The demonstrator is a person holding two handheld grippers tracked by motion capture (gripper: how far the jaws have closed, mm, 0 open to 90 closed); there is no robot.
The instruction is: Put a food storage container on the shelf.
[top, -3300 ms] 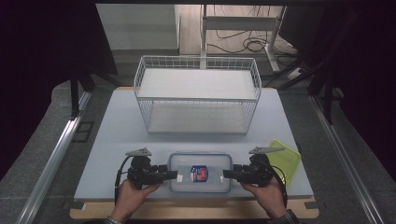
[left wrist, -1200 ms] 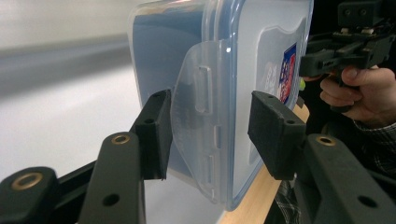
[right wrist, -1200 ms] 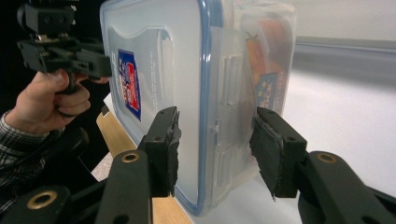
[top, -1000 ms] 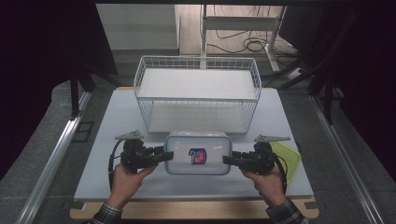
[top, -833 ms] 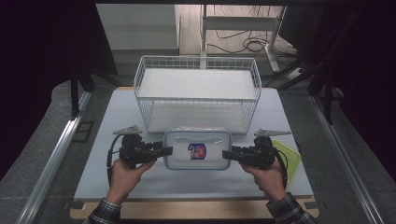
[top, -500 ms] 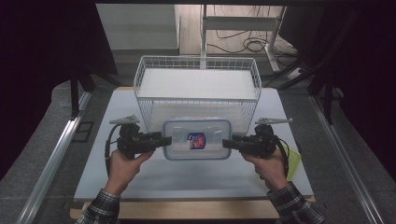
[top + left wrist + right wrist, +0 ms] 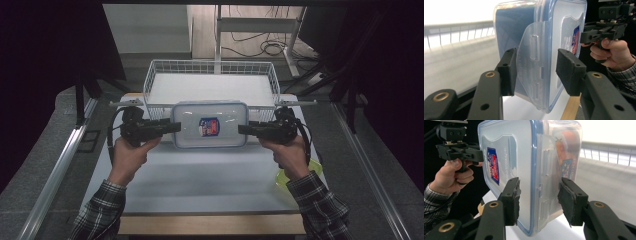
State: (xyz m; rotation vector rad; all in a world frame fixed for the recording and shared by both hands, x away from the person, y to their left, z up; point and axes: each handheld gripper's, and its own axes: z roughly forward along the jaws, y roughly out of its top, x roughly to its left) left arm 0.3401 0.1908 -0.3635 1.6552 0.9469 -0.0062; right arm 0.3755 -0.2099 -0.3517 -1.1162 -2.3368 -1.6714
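A clear plastic food box (image 7: 210, 125) with a blue-rimmed lid and a red-and-blue sticker hangs in the air just in front of the white wire basket (image 7: 150, 80). My left gripper (image 7: 176, 127) clamps its left end and my right gripper (image 7: 242, 129) its right end. In the left gripper view the pads (image 7: 510, 72) grip across the box (image 7: 554, 30) at its latch flap. The right gripper view shows the pads (image 7: 571, 200) closed over the other latch of the box (image 7: 524, 152). Something orange shows inside the box.
The basket stands at the back of the white table (image 7: 200, 180), its near wall right behind the box. A lime-green dish (image 7: 287, 177) lies on the table under the right forearm. Dark floor and metal rails flank the table.
Both grippers have raised the box off the table and carried it away from the person, toward the basket. Each grip looks unchanged.
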